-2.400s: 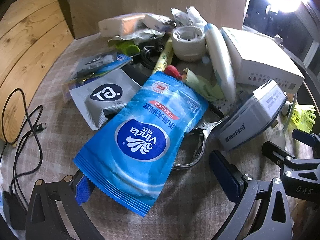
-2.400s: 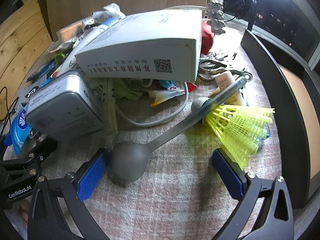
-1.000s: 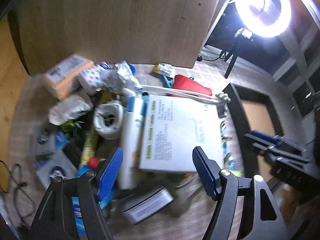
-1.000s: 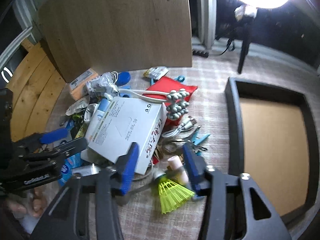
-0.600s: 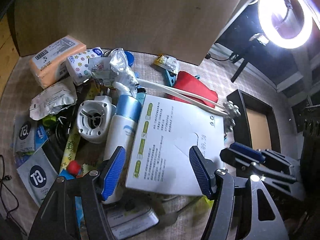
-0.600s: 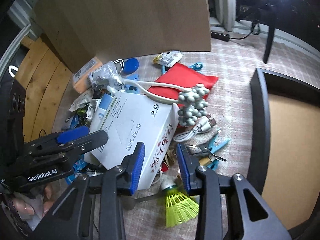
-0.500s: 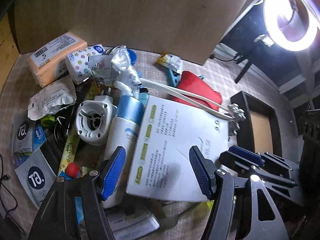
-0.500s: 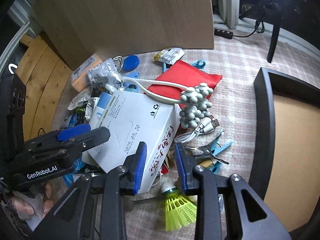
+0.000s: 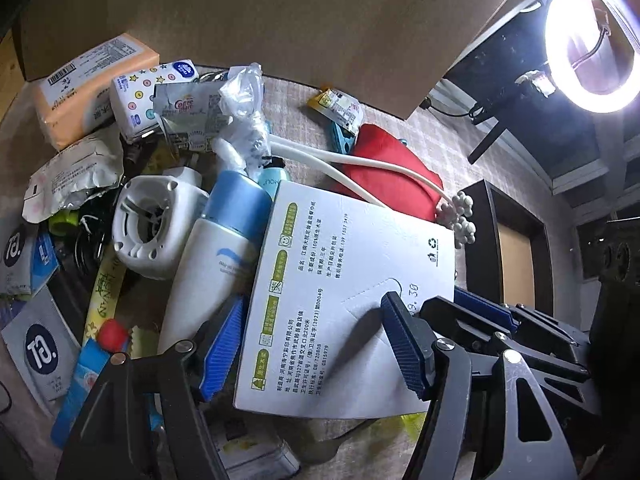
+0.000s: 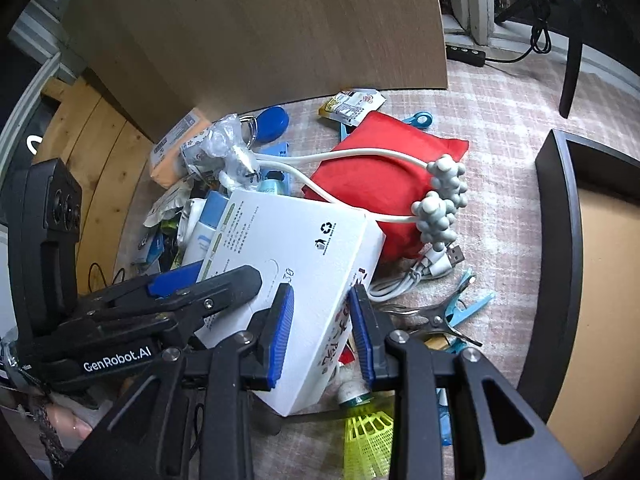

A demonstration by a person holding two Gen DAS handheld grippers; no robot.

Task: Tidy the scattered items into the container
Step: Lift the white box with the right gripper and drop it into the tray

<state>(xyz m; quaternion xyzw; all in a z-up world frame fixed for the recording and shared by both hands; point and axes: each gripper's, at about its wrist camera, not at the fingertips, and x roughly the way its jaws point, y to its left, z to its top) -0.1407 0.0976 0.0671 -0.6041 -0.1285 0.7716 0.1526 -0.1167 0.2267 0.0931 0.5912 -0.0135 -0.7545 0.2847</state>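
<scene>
A white printed box (image 9: 340,300) lies on top of the clutter. My left gripper (image 9: 314,344) straddles its left edge, one pad beside the box and the other over its top face. Its jaws are opening slightly and do not press on the box. My right gripper (image 10: 320,336) is shut on the box (image 10: 288,240) at its near right corner, one pad on the top face and one on the printed side. The black tray (image 10: 560,220) with a cork-brown floor stands to the right, also seen as the tray (image 9: 484,240).
Around the box lie a red pouch (image 10: 372,176), a white massager with grey balls (image 10: 440,196), a yellow shuttlecock (image 10: 368,436), clips (image 10: 452,312), a blue-capped bottle (image 9: 216,248) and a white round fan (image 9: 148,232). A wooden board (image 10: 260,20) stands behind.
Both grippers rose from the blue wipes packet and the spoon, then came down over the white box. The right jaws narrowed onto its corner; the left stayed wide across its left edge.
</scene>
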